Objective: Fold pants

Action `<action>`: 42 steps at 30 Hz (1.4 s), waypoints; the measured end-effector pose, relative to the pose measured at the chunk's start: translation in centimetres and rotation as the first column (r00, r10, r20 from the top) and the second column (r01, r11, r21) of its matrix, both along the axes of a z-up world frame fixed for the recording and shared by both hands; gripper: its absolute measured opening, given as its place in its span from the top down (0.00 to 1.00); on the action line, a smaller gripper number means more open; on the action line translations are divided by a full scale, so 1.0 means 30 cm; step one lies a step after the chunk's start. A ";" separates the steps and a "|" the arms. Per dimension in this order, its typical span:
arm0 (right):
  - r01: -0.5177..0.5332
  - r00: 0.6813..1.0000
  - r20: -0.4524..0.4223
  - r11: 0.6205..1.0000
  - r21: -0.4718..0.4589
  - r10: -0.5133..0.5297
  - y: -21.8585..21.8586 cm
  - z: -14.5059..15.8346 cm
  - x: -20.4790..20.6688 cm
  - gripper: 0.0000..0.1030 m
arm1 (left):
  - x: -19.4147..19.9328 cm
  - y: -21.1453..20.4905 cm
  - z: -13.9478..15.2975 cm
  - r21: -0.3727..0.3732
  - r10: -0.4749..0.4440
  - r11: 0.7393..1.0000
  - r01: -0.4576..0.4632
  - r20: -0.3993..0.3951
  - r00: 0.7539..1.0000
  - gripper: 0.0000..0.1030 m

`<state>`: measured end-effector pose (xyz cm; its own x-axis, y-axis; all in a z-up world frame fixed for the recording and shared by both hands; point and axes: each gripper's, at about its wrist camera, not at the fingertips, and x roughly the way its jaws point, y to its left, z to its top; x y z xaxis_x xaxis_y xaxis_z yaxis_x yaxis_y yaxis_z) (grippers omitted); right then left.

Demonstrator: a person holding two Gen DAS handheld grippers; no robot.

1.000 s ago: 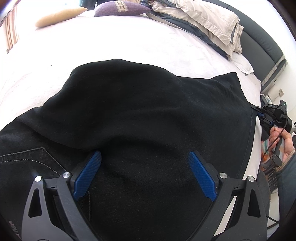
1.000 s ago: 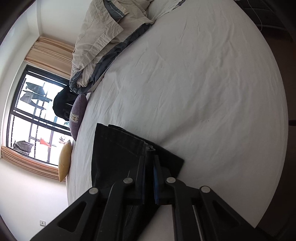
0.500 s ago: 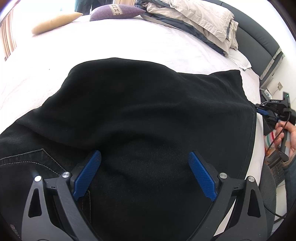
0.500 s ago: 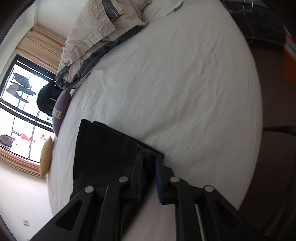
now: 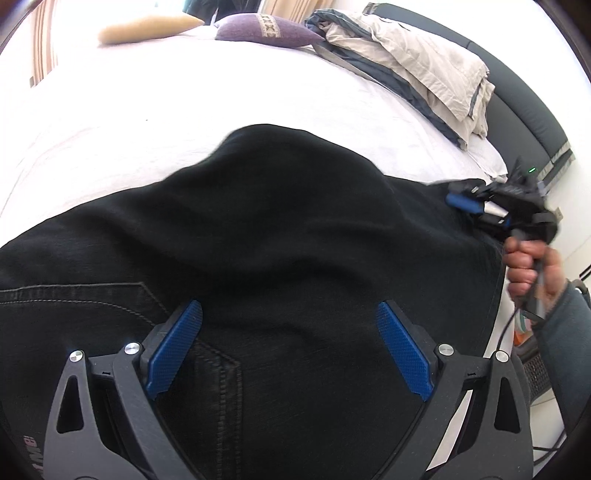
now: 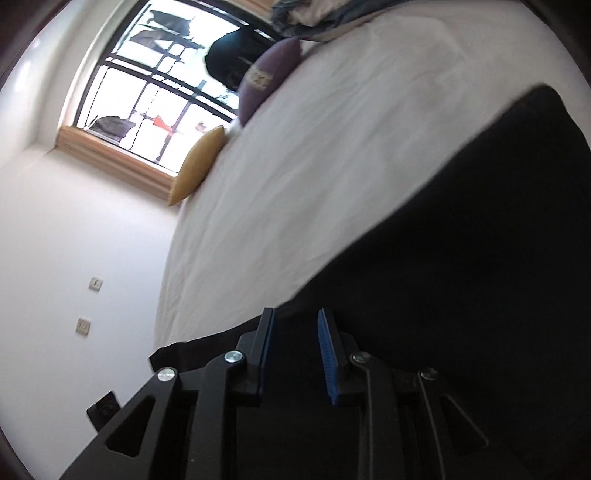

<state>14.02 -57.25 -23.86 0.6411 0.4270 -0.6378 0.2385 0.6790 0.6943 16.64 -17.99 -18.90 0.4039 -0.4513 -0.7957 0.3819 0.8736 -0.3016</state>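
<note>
We see the black pants (image 5: 295, 240) spread over the white bed (image 5: 184, 96), nearer us than the purple cushion (image 5: 266, 31). Our left gripper (image 5: 290, 343) hovers over them, jaws wide, gripping nothing. Our right gripper (image 6: 295, 350) has just been opening, a narrow gap showing, pads off the cloth.

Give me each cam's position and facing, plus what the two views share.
Left wrist: on the left tongs, tilted down over the black pants toward the headboard; right tongs and hand show.
Right wrist: on the right tongs, rolled, facing the window; no hand shows.
Shared: pants, bed, purple cushion, yellow cushion.
</note>
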 end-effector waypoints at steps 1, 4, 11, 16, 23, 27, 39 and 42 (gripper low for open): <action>0.052 0.999 -0.009 0.998 0.039 -0.051 -0.063 -0.043 -0.003 1.00 | 0.002 0.017 -0.001 0.000 -0.003 1.000 0.003 0.001 1.000 0.06; 0.237 0.970 0.029 0.969 0.075 -0.240 -0.238 -0.067 -0.050 1.00 | 0.003 0.062 0.007 -0.016 0.004 1.000 -0.003 0.006 1.000 0.06; 0.200 0.975 0.106 0.979 -0.046 -0.194 -0.177 0.142 -0.065 0.90 | 0.069 0.142 0.105 -0.141 0.013 0.990 -0.004 0.060 0.998 0.06; -0.204 0.967 0.156 0.979 0.011 0.200 0.253 0.137 -0.041 0.69 | 0.209 0.092 0.036 -0.085 -0.075 0.993 0.076 0.014 0.997 0.07; -0.079 0.996 -0.052 0.996 -0.037 0.077 0.200 -0.021 -0.026 0.99 | 0.356 0.286 0.019 -0.043 0.138 0.989 -0.138 -0.011 0.990 0.09; -0.233 0.972 0.001 0.957 -0.173 0.237 0.313 0.181 0.039 0.53 | 0.282 0.413 0.080 -0.174 0.166 0.970 -0.168 -0.025 0.986 0.09; -0.819 0.478 -0.275 0.311 -0.482 0.834 1.121 0.189 0.371 0.35 | -0.045 0.354 0.019 -0.147 0.126 0.982 -0.120 0.035 0.991 0.09; -0.835 0.442 -0.369 0.225 -0.502 0.818 1.156 0.100 0.384 0.70 | -0.055 0.344 0.006 -0.147 0.127 0.982 -0.117 0.061 0.990 0.09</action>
<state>25.56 -22.58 -20.85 0.1357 0.2824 -0.9496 -0.6890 0.7157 0.1144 14.97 -7.68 -18.72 0.5149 -0.5025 -0.6945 0.2997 0.8646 -0.4033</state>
